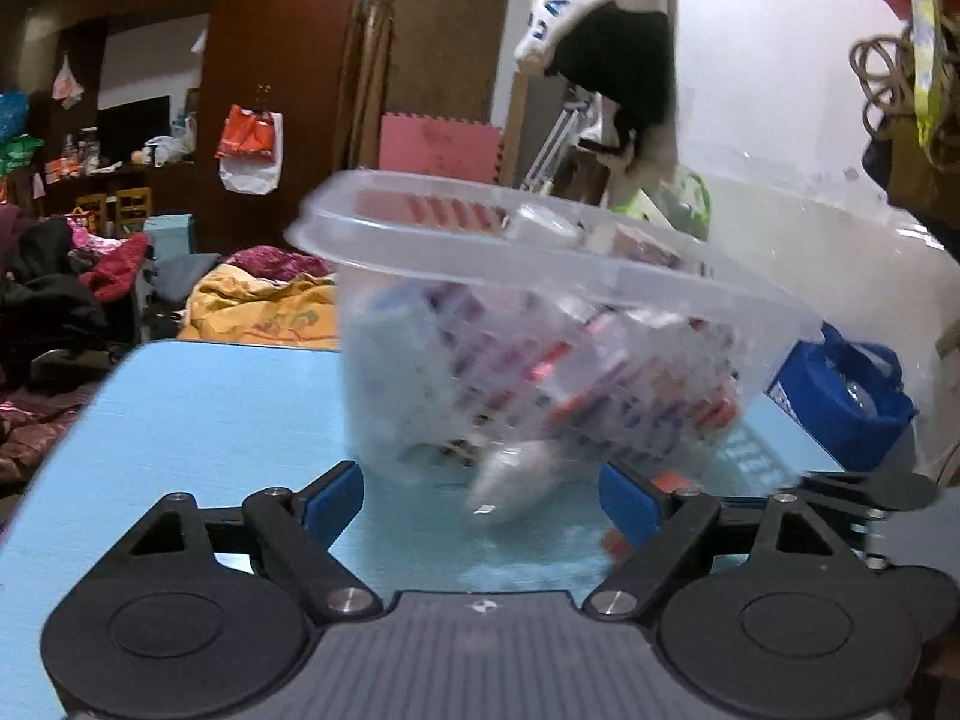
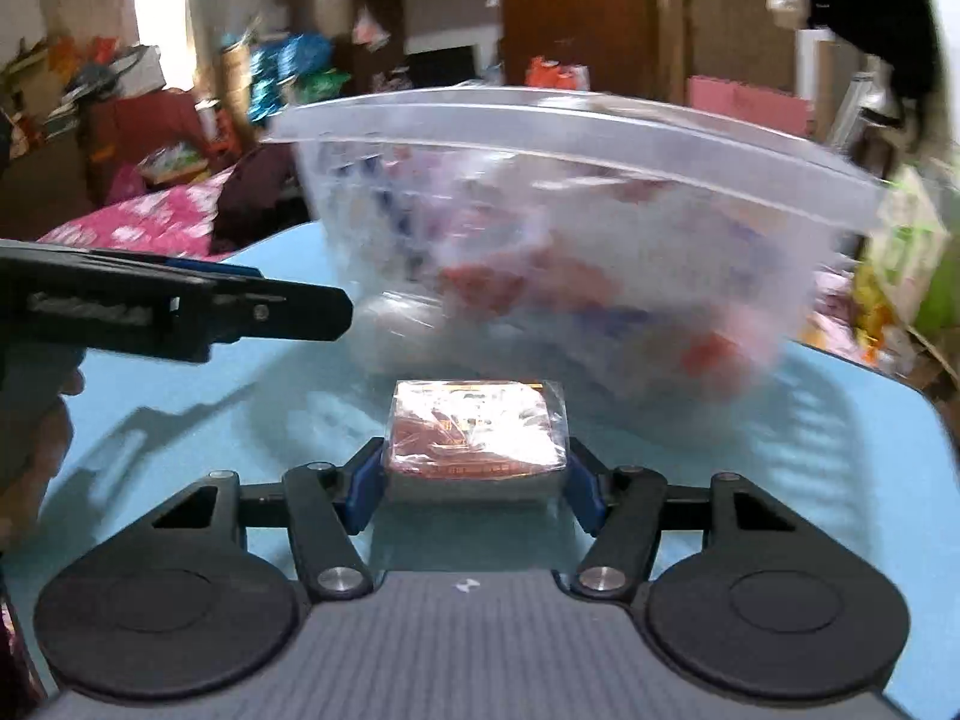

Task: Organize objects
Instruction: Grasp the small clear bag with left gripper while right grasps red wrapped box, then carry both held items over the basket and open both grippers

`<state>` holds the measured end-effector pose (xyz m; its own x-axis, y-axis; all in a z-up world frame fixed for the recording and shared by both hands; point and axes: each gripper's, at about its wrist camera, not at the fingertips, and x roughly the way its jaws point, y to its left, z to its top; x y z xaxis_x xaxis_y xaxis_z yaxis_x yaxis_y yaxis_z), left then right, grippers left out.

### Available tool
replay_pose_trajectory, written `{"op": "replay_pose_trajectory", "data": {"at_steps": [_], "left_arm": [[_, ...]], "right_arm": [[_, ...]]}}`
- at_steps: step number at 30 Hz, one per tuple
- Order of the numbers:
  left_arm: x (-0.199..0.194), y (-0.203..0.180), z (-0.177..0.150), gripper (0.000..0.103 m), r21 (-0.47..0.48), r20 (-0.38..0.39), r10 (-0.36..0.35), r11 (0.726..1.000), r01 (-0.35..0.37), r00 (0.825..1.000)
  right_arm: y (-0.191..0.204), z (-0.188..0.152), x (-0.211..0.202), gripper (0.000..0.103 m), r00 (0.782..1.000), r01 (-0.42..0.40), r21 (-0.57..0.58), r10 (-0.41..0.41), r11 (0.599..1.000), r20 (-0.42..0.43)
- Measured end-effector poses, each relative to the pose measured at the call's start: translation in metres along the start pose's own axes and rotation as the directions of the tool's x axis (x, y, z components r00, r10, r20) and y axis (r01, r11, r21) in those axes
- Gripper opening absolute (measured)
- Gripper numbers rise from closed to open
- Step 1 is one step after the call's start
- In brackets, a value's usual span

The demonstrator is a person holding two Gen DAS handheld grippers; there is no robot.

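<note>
A clear plastic tub (image 1: 540,276) full of small red and white packs stands on the light blue table (image 1: 198,408); it also shows in the right wrist view (image 2: 570,192). My left gripper (image 1: 480,498) is open and empty, just in front of the tub, with a white oblong item (image 1: 510,480) lying between its fingers on the table. My right gripper (image 2: 477,468) is shut on a cellophane-wrapped red and orange pack (image 2: 477,426), held just above the table in front of the tub. The left gripper (image 2: 180,306) shows from the side at the left of the right wrist view.
A blue bag (image 1: 840,396) sits behind the table at the right. Piles of clothes and bedding (image 1: 252,306) lie past the table's far edge. The table's right edge (image 2: 924,414) curves close to the tub. Both views are motion-blurred.
</note>
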<state>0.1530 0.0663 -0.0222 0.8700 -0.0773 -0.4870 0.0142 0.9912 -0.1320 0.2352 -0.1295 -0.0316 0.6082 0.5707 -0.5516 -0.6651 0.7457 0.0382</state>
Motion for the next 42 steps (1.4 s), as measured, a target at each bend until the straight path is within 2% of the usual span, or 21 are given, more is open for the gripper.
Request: {"op": "replay_pose_trajectory", "data": {"at_steps": [2,4,6,7,9,11,14,16,17,20,24,28,31,42], "left_arm": [[0.012,-0.017,0.000,0.089,0.037,-0.022,0.022,0.999,-0.021,1.000],[0.022,-0.029,0.001,0.088,0.051,-0.031,0.056,0.997,-0.055,0.998],[0.026,-0.035,0.003,0.088,0.047,-0.032,0.091,0.995,-0.089,0.995],[0.027,-0.035,0.003,0.085,0.033,-0.035,0.109,0.994,-0.107,0.993],[0.030,-0.036,0.004,0.068,0.026,-0.049,0.119,0.993,-0.118,0.992],[0.036,-0.037,0.002,0.059,0.040,-0.080,0.127,0.991,-0.124,0.989],[0.044,-0.032,0.000,0.054,0.026,-0.123,0.133,0.991,-0.131,0.983],[0.043,-0.029,0.000,0.054,0.010,-0.125,0.123,0.992,-0.123,0.984],[0.040,-0.029,0.000,0.054,0.008,-0.118,0.122,0.993,-0.121,0.986],[0.032,-0.034,-0.003,0.045,0.034,-0.077,0.128,0.992,-0.126,0.989],[0.010,-0.040,-0.011,0.044,0.053,0.012,0.101,0.993,-0.101,0.995],[-0.008,-0.034,-0.018,0.044,0.019,0.058,0.052,0.998,-0.053,0.997],[-0.009,-0.033,-0.017,0.044,0.008,0.071,0.036,0.999,-0.037,0.997],[-0.017,-0.043,-0.018,0.044,0.063,0.125,-0.015,0.998,0.007,0.992]], "right_arm": [[-0.011,-0.009,-0.017,0.064,0.999,0.019,0.045,-0.021,0.999,0.043],[-0.018,-0.012,-0.022,0.064,0.996,0.071,0.056,-0.074,0.996,0.044],[-0.021,-0.010,-0.020,0.064,0.997,0.053,0.074,-0.056,0.996,0.046],[-0.018,-0.009,-0.019,0.064,0.998,0.048,0.071,-0.051,0.996,0.045],[-0.014,-0.012,-0.021,0.064,0.997,0.057,0.057,-0.060,0.997,0.052],[-0.009,-0.016,-0.023,0.064,0.995,0.073,0.056,-0.077,0.996,0.067],[-0.013,-0.019,-0.027,0.064,0.992,0.075,0.086,-0.082,0.993,0.091],[-0.015,-0.021,-0.029,0.064,0.993,0.065,0.092,-0.073,0.994,0.089],[-0.015,-0.021,-0.030,0.064,0.994,0.062,0.092,-0.070,0.994,0.088],[-0.014,-0.022,-0.031,0.064,0.994,0.060,0.080,-0.067,0.995,0.090],[-0.014,-0.024,-0.033,0.064,0.994,0.050,0.076,-0.057,0.996,0.096],[-0.015,-0.024,-0.033,0.064,0.994,0.044,0.079,-0.051,0.996,0.093],[-0.013,-0.024,-0.033,0.064,0.994,0.050,0.070,-0.057,0.996,0.097],[-0.015,-0.025,-0.036,0.064,0.992,0.049,0.073,-0.057,0.996,0.114]]}}
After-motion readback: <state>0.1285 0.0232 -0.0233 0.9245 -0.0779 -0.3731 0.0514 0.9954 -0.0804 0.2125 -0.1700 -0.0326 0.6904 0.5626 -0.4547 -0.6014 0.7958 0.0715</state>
